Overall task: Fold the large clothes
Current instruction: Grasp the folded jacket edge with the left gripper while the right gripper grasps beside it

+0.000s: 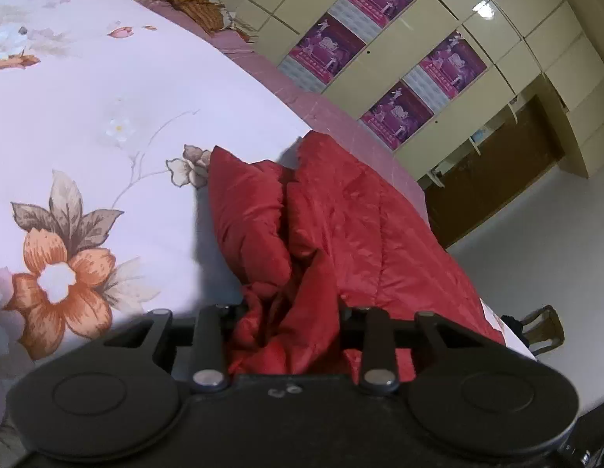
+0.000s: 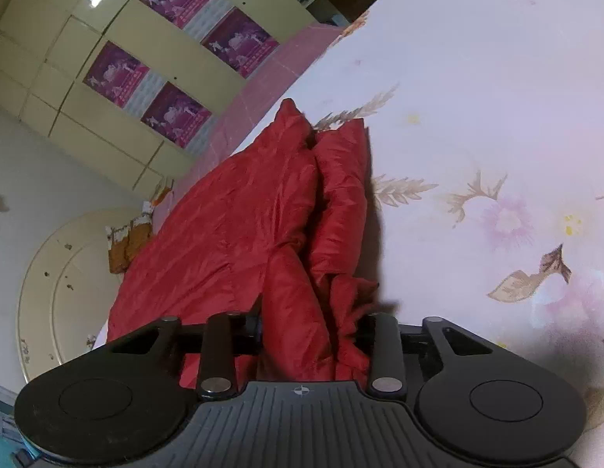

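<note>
Two grippers, left gripper [image 1: 286,312] and right gripper [image 2: 309,319] fingers pinching red padded jacket [image 1: 340,214], poster writing unreadable

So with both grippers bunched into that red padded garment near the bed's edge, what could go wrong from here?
1. The red garment looks slick and puffy; the left gripper and right gripper each hold only a bunched wad, so fabric may slip out mid-lift.
2. It lies along the edge of the floral bedspread; a pull could drag it off.
3. The fold may come out uneven.
</note>
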The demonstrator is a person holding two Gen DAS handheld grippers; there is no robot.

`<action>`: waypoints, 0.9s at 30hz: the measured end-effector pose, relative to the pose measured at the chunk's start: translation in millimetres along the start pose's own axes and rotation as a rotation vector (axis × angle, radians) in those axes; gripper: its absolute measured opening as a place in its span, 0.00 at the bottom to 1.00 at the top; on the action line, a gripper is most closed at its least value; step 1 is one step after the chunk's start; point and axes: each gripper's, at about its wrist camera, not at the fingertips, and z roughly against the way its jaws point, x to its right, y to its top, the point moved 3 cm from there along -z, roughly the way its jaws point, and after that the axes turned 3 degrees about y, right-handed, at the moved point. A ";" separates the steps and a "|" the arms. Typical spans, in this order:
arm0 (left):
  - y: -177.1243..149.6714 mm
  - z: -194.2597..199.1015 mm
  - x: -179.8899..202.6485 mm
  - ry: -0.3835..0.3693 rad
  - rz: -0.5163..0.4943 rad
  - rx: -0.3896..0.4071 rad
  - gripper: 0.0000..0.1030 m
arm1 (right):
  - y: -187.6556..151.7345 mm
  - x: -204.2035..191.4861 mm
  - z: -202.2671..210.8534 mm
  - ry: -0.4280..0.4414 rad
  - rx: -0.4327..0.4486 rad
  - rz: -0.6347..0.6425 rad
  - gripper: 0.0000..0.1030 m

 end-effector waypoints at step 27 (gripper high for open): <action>-38.7 65.9 2.1 0.005 0.020 -0.004 0.23 | -6.7 13.0 58.8 0.023 -0.053 0.073 0.20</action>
